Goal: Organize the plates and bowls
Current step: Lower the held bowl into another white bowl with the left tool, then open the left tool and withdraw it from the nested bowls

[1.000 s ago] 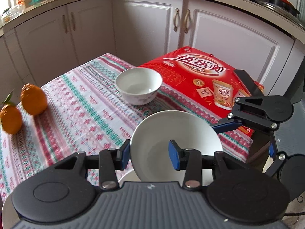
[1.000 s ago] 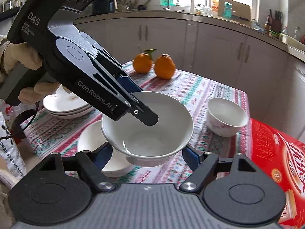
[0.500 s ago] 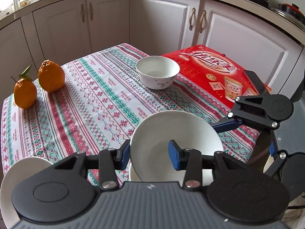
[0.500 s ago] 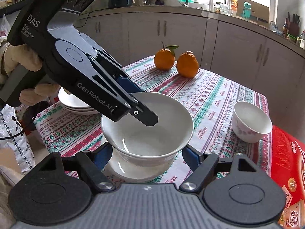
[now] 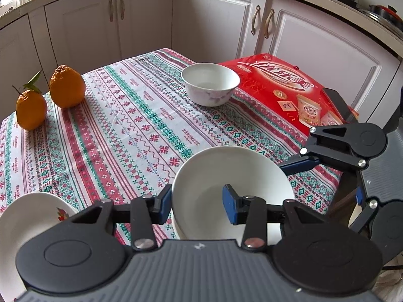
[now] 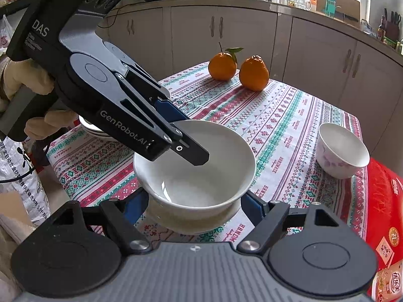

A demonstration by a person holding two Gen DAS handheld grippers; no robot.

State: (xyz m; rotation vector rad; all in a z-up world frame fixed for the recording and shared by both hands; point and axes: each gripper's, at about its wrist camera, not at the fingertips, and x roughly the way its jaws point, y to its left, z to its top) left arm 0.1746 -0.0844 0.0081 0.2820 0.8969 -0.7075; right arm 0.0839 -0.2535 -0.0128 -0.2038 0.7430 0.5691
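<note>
A large white bowl (image 5: 234,176) (image 6: 199,166) rests nested in another white bowl (image 6: 191,222) on the patterned tablecloth (image 5: 131,136). My left gripper (image 5: 197,202) (image 6: 176,136) pinches the top bowl's near rim, one finger inside and one outside. My right gripper (image 6: 195,207) (image 5: 322,178) straddles the stacked bowls with its fingers wide on either side, not clamping. A small floral bowl (image 5: 210,84) (image 6: 342,149) stands alone near the red box. A stack of white plates (image 5: 25,221) (image 6: 93,129) sits at the table's left edge.
Two oranges (image 5: 50,98) (image 6: 238,69) lie at the table's far corner. A red box (image 5: 284,88) (image 6: 382,201) lies at the right end of the table. White cabinets (image 5: 226,20) stand behind. A printed bag (image 6: 20,176) stands by the table.
The held bowl has come down onto the lower bowl, closing the gap seen earlier. Both grippers moved with it over the table.
</note>
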